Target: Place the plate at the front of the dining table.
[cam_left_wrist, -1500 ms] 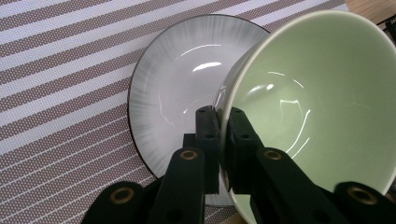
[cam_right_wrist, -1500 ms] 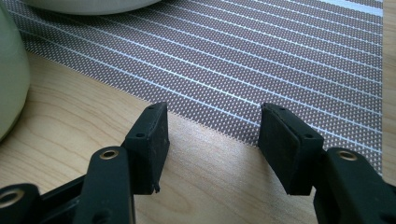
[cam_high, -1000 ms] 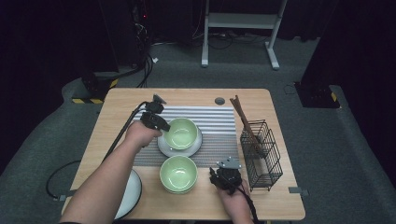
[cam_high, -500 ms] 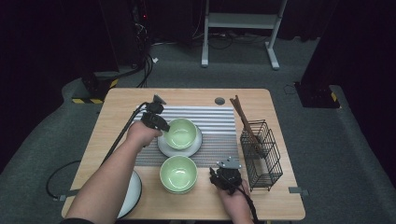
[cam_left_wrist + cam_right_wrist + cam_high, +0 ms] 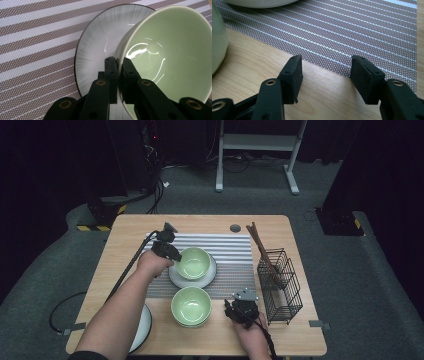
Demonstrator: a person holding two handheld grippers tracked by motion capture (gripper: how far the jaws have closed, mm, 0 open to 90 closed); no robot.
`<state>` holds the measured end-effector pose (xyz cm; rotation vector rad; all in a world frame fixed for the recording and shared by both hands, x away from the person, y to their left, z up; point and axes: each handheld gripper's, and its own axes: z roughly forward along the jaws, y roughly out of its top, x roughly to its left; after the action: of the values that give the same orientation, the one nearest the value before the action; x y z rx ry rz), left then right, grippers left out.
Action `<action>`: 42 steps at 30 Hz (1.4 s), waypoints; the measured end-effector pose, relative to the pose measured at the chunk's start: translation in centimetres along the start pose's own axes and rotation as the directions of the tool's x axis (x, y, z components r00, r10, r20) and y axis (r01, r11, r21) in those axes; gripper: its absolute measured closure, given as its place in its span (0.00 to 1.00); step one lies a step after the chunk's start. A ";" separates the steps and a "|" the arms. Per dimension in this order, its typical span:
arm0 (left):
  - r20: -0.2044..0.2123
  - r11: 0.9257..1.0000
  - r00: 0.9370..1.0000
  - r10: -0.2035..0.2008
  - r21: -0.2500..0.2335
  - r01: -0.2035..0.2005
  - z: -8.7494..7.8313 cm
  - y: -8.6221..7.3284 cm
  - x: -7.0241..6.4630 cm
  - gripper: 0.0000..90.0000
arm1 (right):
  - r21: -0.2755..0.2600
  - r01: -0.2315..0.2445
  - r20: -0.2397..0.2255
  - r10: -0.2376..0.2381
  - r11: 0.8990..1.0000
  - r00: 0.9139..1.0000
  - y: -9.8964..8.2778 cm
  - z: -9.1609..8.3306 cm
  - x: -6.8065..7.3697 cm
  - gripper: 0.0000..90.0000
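Observation:
A pale green bowl (image 5: 194, 262) sits on a white plate (image 5: 176, 278) in the middle of the striped mat (image 5: 235, 247). My left gripper (image 5: 172, 256) is shut on that bowl's left rim; in the left gripper view the bowl (image 5: 165, 50) has its rim pinched between the jaws of the left gripper (image 5: 119, 67), above the white plate (image 5: 97, 47). A second green bowl (image 5: 190, 306) stands at the mat's front edge. My right gripper (image 5: 231, 310) rests open on the table just right of it, and in the right gripper view it (image 5: 325, 67) holds nothing.
A black wire basket (image 5: 280, 285) with brown chopsticks (image 5: 260, 247) stands at the right. Another white plate (image 5: 141, 330) lies at the front left, partly under my forearm. A round hole (image 5: 235, 228) marks the table's far side. Bare wood lies along the front edge.

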<state>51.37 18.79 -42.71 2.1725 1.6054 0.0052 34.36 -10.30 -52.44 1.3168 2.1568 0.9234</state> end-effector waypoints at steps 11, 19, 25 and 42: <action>0.002 1.000 1.000 -0.024 -0.003 0.024 0.6 0.0 0.7 0.94 | -0.001 -0.003 -0.003 0.003 1.000 1.000 0.0 0.0 0.0 0.48; 0.005 0.999 0.999 -0.034 0.000 0.034 0.7 0.0 0.6 0.94 | -0.001 -0.003 -0.003 0.003 1.000 1.000 0.0 0.0 0.0 0.48; 0.005 0.999 0.999 -0.044 -0.004 0.044 0.8 0.1 0.6 0.94 | -0.002 -0.003 -0.004 0.003 1.000 1.000 0.0 0.0 0.0 0.48; -0.004 0.999 0.999 -0.046 -0.009 0.046 0.9 0.0 0.6 0.94 | -0.002 -0.003 -0.004 0.003 1.000 1.000 0.0 0.0 0.0 0.48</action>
<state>51.77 19.03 -43.68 2.1295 1.6539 0.0031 34.37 -10.29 -52.45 1.3184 2.1572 0.9289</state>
